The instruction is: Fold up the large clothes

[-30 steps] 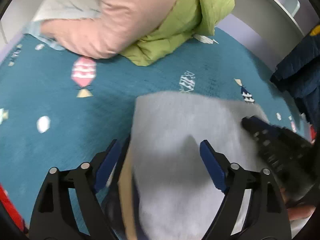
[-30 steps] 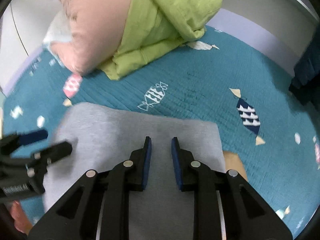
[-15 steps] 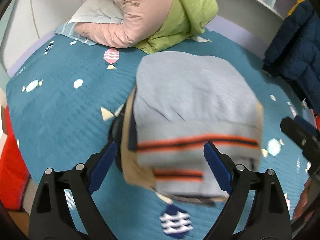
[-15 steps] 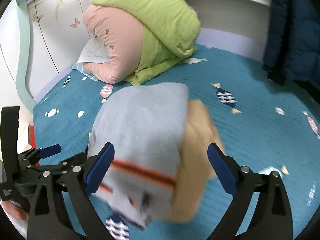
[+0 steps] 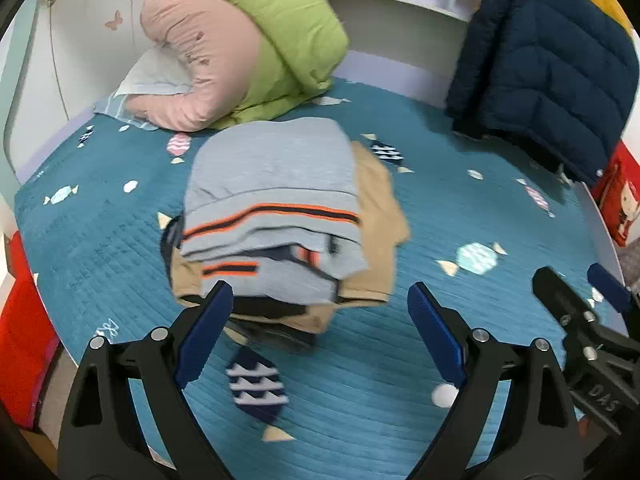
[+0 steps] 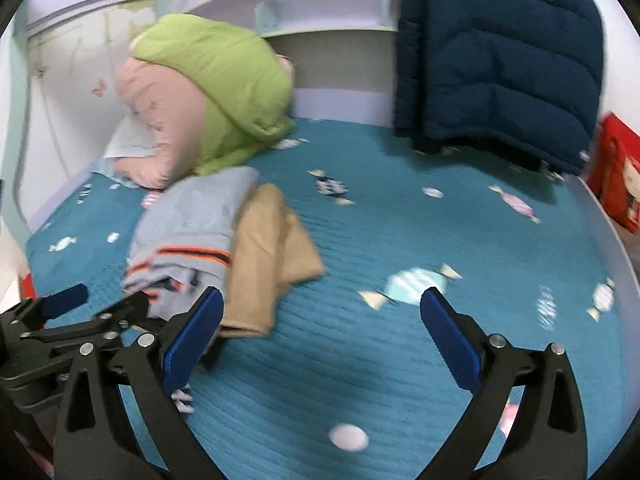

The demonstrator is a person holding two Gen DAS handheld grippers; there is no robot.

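Note:
A folded grey sweater (image 5: 272,184) with orange and dark stripes lies on top of a folded tan garment (image 5: 380,216) on the teal bedspread (image 5: 460,208). A dark garment shows under the pile's near edge. My left gripper (image 5: 320,336) is open and empty, just short of the pile. My right gripper (image 6: 320,336) is open and empty, to the right of the pile; the sweater (image 6: 196,220) and tan garment (image 6: 272,248) sit at its left. Each gripper shows in the other's view, the right one (image 5: 580,300) and the left one (image 6: 80,308).
A rolled pink and green quilt (image 5: 240,44) with a pillow lies at the bed's far left. A navy puffer jacket (image 5: 540,68) hangs at the far right; it also shows in the right wrist view (image 6: 500,60). Red boxes (image 5: 620,200) stand beside the bed.
Both grippers have drawn back and up from the sweater. The right gripper, shut on the pile a second ago, has opened. The folded pile now lies free on the bed.

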